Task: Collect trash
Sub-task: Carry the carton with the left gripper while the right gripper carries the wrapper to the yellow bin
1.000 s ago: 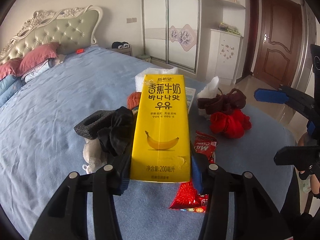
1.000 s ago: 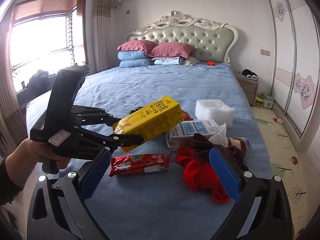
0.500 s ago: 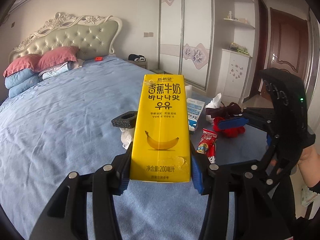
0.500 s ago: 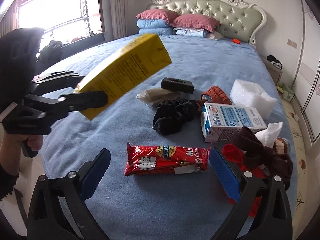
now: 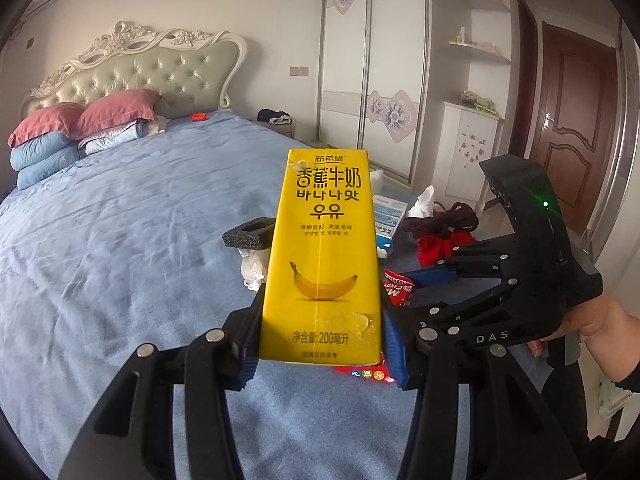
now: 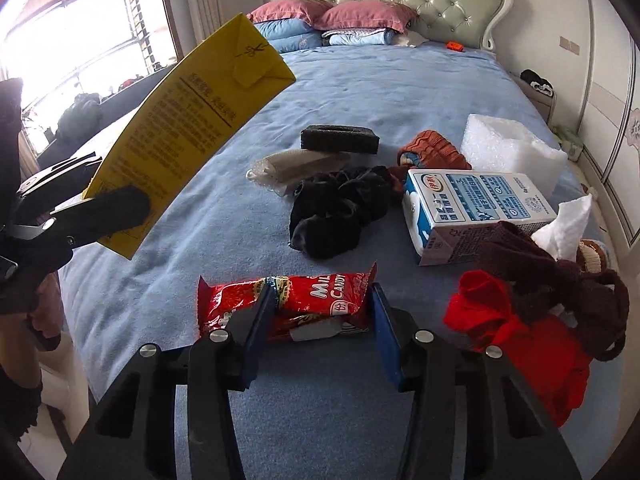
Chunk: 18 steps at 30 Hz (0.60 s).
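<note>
The left gripper (image 5: 320, 344) holds the yellow carton (image 5: 320, 256) pinched by its lower end between both pads, and it is now well clear of the bed (image 5: 120, 240); a second ago it hung low over the pile, and since then it has risen and swung off to the left, toward the window side. In the right wrist view the carton (image 6: 188, 120) tilts up and away from the clutter, with nothing under it but blue cover. One piece of trash is thus picked and on its way out.

The bigger change is on the right. The right gripper (image 6: 320, 320) was wide open above the candy wrapper (image 6: 288, 300) half a second ago; now its blue pads have come in on either side of the wrapper's near right part and look to be touching the foil. Whether they already press it firmly I cannot tell, as the wrapper lies flat on the bed and is not lifted yet.

I judge that the second pickup is starting while the first item is carried off. Left on the bed are the milk box (image 6: 476, 216) to the right, the white foam (image 6: 512, 152) beyond it, the black foam block (image 6: 340, 140) farther back, a tissue (image 6: 568, 224), and socks (image 6: 340, 216) that are likely not trash.
</note>
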Each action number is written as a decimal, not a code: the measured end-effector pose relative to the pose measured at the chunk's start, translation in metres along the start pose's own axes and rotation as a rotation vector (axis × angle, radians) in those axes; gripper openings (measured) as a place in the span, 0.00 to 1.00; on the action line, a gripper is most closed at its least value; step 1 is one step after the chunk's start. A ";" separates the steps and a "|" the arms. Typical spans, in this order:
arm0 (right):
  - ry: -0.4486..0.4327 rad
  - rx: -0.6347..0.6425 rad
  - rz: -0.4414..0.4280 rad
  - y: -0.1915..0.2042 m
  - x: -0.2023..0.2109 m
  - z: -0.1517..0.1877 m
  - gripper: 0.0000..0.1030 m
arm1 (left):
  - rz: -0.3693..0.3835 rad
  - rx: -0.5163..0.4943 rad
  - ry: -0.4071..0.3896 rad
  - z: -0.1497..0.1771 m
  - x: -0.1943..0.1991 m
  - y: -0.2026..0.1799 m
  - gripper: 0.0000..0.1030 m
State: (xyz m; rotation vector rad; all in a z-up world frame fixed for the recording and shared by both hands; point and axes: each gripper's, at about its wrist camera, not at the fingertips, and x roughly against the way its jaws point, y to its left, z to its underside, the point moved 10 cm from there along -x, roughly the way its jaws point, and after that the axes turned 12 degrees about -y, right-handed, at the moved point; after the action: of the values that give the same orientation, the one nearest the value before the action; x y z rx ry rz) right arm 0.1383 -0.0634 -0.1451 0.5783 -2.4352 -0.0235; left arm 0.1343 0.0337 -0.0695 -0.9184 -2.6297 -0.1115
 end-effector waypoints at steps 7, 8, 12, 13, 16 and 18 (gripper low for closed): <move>-0.089 0.005 0.002 0.005 0.026 -0.004 0.34 | 0.003 -0.004 0.013 0.002 -0.006 -0.008 0.49; -0.107 0.002 0.005 0.004 0.031 -0.006 0.33 | 0.005 -0.009 0.014 0.002 -0.007 -0.011 0.49; -0.157 0.002 0.024 -0.007 0.047 -0.015 0.32 | 0.022 -0.023 0.011 -0.003 -0.010 -0.023 0.49; -0.166 -0.001 0.035 -0.009 0.051 -0.015 0.32 | 0.023 -0.026 0.011 -0.003 -0.011 -0.026 0.49; -0.189 0.002 0.057 -0.019 0.064 -0.017 0.32 | 0.042 -0.021 0.008 -0.007 -0.015 -0.036 0.49; -0.210 -0.007 0.077 -0.030 0.076 -0.022 0.32 | 0.054 -0.029 0.005 -0.011 -0.017 -0.044 0.49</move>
State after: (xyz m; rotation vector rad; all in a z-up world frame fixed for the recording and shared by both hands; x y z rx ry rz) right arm 0.1090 -0.1189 -0.0885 0.5004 -2.6579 -0.0636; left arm 0.1225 -0.0128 -0.0637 -0.9964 -2.6034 -0.1384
